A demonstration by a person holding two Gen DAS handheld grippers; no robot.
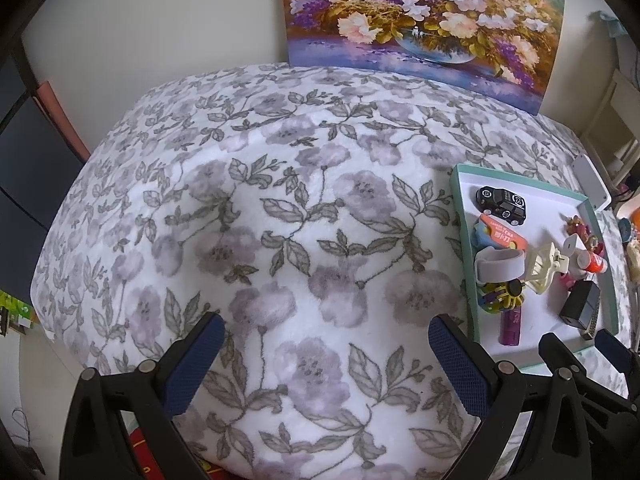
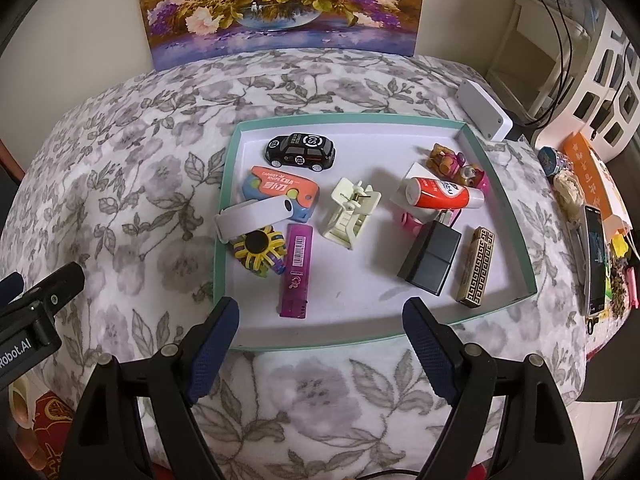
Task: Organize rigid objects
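Two grippers, my left gripper (image 1: 326, 364) and right gripper (image 2: 320, 344), hover with fingers spread and empty before a tray (image 2: 230, 184) holding a toy car (image 2: 300, 153).

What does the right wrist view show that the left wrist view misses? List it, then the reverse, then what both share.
Only the right wrist view shows the gold patterned lighter whole, the phone lying off the tray, and the white slotted basket.

Only the left wrist view shows the wide bare stretch of floral blanket left of the tray, and the dark panels beyond the bed's edge.

Both show the teal tray, the black toy car, the purple lighter, the cream hair clip, the flower painting, and both open grippers.
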